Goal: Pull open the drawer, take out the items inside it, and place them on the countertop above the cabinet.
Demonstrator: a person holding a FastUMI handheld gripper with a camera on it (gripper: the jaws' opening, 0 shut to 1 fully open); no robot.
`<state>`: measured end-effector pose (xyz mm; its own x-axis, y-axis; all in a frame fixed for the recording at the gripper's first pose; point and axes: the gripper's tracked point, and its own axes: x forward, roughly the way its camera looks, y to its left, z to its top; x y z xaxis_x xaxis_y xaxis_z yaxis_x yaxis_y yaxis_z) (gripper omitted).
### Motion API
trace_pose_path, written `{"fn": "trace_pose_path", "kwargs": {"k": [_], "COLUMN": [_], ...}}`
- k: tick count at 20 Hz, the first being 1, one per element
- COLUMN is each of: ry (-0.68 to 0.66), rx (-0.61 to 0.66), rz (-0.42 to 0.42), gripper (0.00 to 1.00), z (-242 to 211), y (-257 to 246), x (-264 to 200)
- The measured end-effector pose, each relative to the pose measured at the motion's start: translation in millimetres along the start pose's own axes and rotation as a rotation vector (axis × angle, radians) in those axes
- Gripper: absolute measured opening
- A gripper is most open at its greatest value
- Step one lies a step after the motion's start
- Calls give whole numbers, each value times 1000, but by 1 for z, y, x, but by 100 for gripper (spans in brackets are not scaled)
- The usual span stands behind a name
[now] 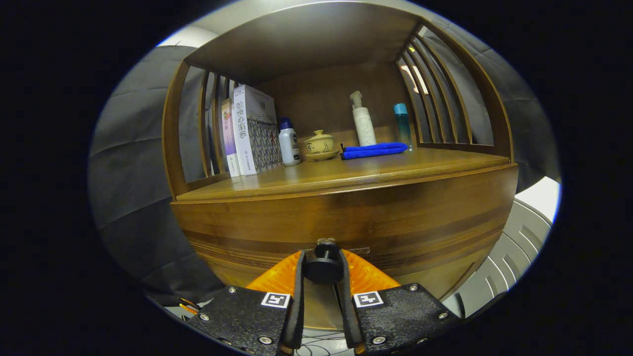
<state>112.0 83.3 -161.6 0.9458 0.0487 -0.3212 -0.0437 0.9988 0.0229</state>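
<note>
The claw [322, 269] is closed narrowly on the small round black knob [322, 267] of the drawer [346, 227], one finger pressed against each side of it. The drawer's dark, glossy, banded wood front sits shut, directly under the desk [346, 173]. Farther back on the desk stand books [249, 131], a white bottle [289, 143], a lidded tea cup [319, 144], a folded blue cloth [374, 150], a pump bottle [363, 121] and a teal bottle [402, 123].
</note>
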Motion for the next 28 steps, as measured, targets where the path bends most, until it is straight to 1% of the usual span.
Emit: {"fn": "trace_pose_path", "kwargs": {"k": [4,12,17,24,25,28], "ry": [17,8,5,47,28,46], "rx": [11,-44,-51,-86,-104,-114], "rz": [7,18,24,38,46,63], "gripper": [33,33,33,33,33,33], "z": [-2,-4,-4,-7,-1,-5], "y": [1,2,2,2,3,2], "x": [-5,-6,-4,-8,-5,-6]}}
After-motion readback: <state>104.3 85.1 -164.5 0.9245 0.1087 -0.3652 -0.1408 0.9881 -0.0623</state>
